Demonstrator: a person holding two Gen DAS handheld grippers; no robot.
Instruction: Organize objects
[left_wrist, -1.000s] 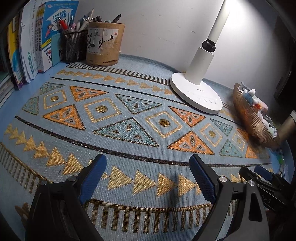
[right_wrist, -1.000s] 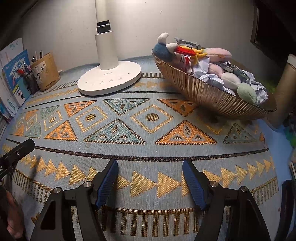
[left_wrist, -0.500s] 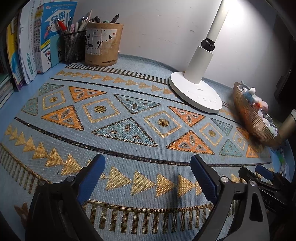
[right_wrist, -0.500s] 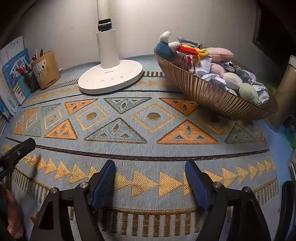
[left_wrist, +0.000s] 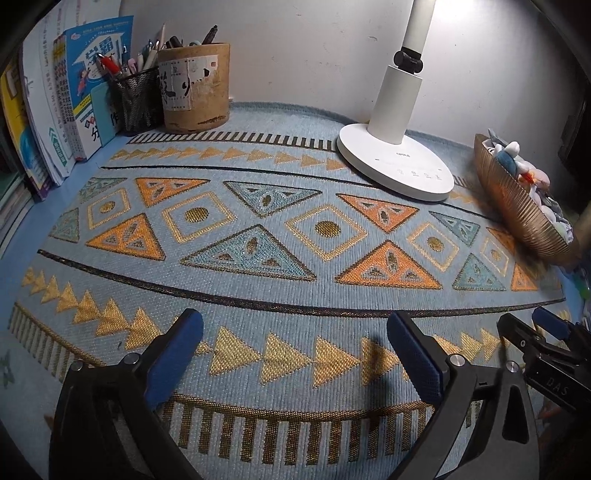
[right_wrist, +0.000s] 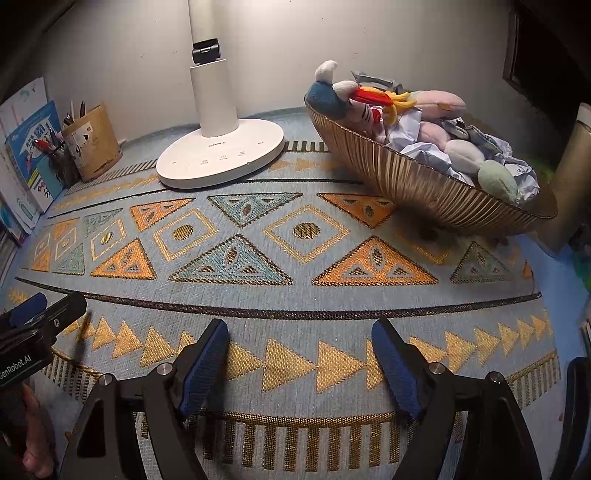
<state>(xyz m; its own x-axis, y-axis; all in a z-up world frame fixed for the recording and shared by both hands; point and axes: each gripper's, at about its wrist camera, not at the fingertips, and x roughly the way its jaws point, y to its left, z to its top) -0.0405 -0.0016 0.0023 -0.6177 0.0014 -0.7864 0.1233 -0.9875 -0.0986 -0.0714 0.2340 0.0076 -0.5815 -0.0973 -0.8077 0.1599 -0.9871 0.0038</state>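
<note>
Left gripper — jaws spread wide, nothing between them, low over the patterned woven mat.
Right gripper — jaws likewise apart and empty, over the mat's near edge.
Ribbed gold bowl — far right of the mat, heaped with plush toys and crumpled paper. It lies ahead and right of the right gripper, its long axis running from back-left to front-right; the right hand is judged the nearer, the left gripper being well apart from it.
White desk lamp — at the rear, just left of the bowl.
Cardboard pen pot, mesh pen cup, upright books — back left corner.
View differences: the right wrist view shows the bowl's contents; the left shows only its end, but shows the stationery plainly.
</note>
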